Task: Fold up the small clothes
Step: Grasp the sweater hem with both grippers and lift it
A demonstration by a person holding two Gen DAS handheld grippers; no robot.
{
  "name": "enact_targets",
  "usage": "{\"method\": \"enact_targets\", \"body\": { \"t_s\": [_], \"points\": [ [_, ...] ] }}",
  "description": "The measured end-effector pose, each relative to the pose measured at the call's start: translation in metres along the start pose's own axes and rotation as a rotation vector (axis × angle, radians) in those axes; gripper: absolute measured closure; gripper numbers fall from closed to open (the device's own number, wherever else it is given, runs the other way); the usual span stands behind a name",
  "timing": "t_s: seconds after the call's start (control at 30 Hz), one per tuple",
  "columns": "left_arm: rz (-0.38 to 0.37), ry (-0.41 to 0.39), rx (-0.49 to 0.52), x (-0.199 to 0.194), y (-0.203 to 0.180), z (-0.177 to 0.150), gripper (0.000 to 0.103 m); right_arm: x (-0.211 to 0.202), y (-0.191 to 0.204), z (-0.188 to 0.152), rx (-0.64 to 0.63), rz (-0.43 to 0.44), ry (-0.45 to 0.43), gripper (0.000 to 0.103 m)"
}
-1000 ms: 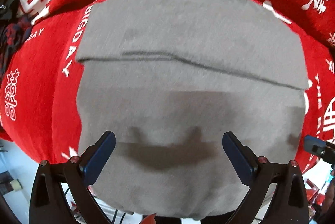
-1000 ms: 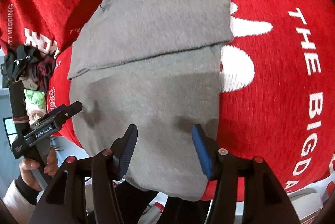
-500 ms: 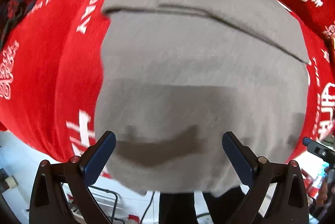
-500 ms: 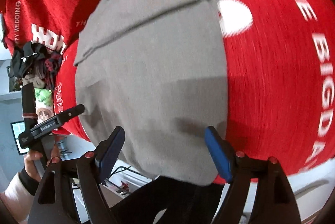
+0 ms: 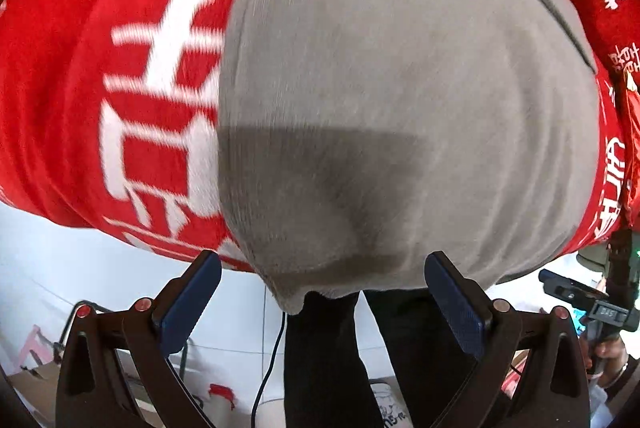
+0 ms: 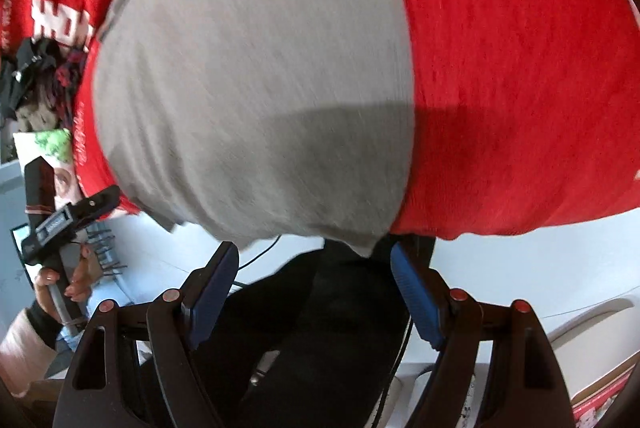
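Left wrist view: left tool (image 5: 322, 298) spread wide, holding nothing, poised at the near hem of a grey garment (image 5: 400, 88) lying on a red-covered table (image 5: 80, 68). One fold crosses its far end; more folding likely remains.

Right wrist view: right tool (image 6: 314, 286) also released, below the garment's near right corner. Its long axis runs near to far.

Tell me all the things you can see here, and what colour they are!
grey garment: one, grey, lying on the red cloth, near edge hanging over the table edge
red cloth: one, red with white lettering, spread under the garment
dark clothes pile: one, black and dark red, far left on the cloth
left gripper: one, black with blue pads, open, at the garment's near edge
right gripper: one, black with blue pads, open, at the garment's near corner
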State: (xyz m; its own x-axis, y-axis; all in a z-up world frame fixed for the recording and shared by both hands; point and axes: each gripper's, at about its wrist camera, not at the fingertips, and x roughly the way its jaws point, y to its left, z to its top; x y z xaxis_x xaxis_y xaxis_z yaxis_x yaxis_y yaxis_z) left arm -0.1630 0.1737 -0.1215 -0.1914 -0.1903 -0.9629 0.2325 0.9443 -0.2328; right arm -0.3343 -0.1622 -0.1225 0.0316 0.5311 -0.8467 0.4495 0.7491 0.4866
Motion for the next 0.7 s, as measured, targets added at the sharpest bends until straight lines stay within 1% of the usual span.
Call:
{"method": "enact_targets", "body": {
  "t_s": [0.07, 0.17, 0.2, 0.27, 0.3, 0.33, 0.37, 0.4, 0.43, 0.47, 0.5, 0.57, 0.63, 0.7],
  "points": [
    [-0.020, 0.003, -0.006, 0.010, 0.003, -0.006, 0.001, 0.013, -0.003, -0.002, -0.005, -0.012, -0.002, 0.022],
    [-0.020, 0.009, 0.010, 0.020, 0.001, -0.006, 0.001, 0.028, -0.005, -0.004, -0.004, 0.006, -0.021, 0.024],
    [-0.021, 0.011, 0.019, 0.023, -0.003, -0.006, 0.007, 0.031, -0.005, -0.004, -0.007, 0.012, -0.031, 0.025],
    [-0.029, 0.021, 0.028, 0.027, -0.008, -0.011, 0.019, 0.034, -0.007, -0.004, -0.006, 0.031, -0.042, 0.038],
    [-0.039, 0.017, 0.026, 0.026, -0.008, -0.013, 0.029, 0.036, -0.007, -0.003, 0.006, 0.039, -0.045, 0.041],
    [-0.057, 0.012, 0.026, 0.025, -0.008, -0.015, 0.035, 0.038, -0.008, -0.004, 0.018, 0.049, -0.043, 0.049],
    [-0.074, 0.010, 0.030, 0.024, -0.009, -0.017, 0.050, 0.038, -0.009, -0.005, 0.032, 0.062, -0.040, 0.073],
    [-0.096, 0.009, 0.036, 0.023, -0.011, -0.020, 0.071, 0.038, -0.011, -0.007, 0.052, 0.074, -0.039, 0.085],
    [-0.124, 0.010, 0.044, 0.021, -0.013, -0.022, 0.084, 0.036, -0.013, -0.009, 0.068, 0.083, -0.041, 0.095],
    [-0.140, 0.013, 0.050, 0.020, -0.014, -0.024, 0.089, 0.033, -0.016, -0.012, 0.085, 0.103, -0.049, 0.096],
    [-0.147, 0.008, 0.057, 0.018, -0.017, -0.027, 0.089, 0.028, -0.016, -0.016, 0.103, 0.142, -0.054, 0.096],
    [-0.184, -0.004, 0.074, 0.006, -0.022, -0.030, 0.089, 0.018, -0.014, -0.023, 0.109, 0.204, -0.063, 0.096],
    [-0.233, -0.035, 0.085, -0.016, -0.024, -0.027, 0.089, 0.003, -0.007, -0.027, 0.105, 0.271, -0.082, 0.096],
    [-0.267, -0.076, 0.095, -0.042, -0.029, -0.018, 0.089, -0.016, 0.001, -0.026, 0.098, 0.330, -0.111, 0.096]
  ]
}}
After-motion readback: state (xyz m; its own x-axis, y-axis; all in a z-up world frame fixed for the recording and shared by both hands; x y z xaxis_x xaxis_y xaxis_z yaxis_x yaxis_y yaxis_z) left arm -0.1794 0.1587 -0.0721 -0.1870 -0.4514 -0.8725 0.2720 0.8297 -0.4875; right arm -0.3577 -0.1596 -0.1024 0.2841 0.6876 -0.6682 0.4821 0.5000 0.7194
